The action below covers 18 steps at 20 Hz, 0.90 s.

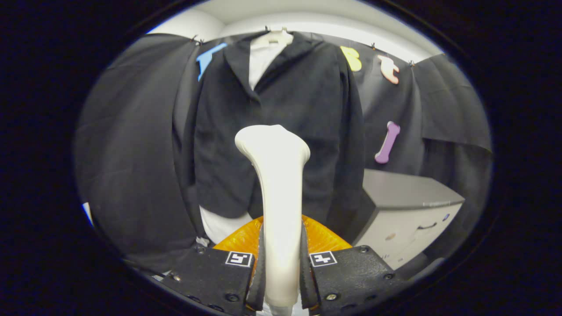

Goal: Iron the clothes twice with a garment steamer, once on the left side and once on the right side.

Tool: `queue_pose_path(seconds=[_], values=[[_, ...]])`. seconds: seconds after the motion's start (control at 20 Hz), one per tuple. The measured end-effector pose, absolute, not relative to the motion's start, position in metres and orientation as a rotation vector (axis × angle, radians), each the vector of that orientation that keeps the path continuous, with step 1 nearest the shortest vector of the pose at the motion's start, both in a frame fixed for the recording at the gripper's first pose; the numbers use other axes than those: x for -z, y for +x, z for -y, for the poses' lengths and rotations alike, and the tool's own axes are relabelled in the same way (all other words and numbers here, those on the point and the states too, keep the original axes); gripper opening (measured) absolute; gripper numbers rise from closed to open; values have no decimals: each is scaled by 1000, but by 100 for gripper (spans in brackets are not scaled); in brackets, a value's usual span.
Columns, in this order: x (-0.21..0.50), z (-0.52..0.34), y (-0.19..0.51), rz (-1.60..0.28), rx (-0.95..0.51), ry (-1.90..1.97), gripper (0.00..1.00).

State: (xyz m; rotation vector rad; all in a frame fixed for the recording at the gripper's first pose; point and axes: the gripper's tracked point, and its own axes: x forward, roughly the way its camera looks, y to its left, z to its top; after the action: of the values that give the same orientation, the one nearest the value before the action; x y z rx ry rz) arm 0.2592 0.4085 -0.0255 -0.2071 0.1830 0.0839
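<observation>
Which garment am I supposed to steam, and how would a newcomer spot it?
Look beyond the hand-held gripper, shut on the cream steamer, to the black cloth wall. There the dark jacket hangs on a pale hanger over a white shirt, left of the grey cabinet. It alone has lapels.

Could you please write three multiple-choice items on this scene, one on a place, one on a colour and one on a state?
1. Where does the cabinet stand?
A. beside the jacket's hem
B. between the tongs
C. above the hanger

2. What colour is the steamer?
A. purple
B. cream white
C. black

3. What are the tongs doing?
A. hanging open
B. shut on nothing
C. shut on the steamer

Answers: 1 A, it sits low beside the hanging jacket; 2 B, its handle and head are pale; 3 C, both fingers press its handle.
</observation>
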Motion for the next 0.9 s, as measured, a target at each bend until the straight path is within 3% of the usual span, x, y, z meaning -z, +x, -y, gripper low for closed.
queue_pose_path(seconds=[0.45,0.9], values=[[-175,-522,319,239,-229,-262,34],[-217,-589,383,288,-273,-316,34]])
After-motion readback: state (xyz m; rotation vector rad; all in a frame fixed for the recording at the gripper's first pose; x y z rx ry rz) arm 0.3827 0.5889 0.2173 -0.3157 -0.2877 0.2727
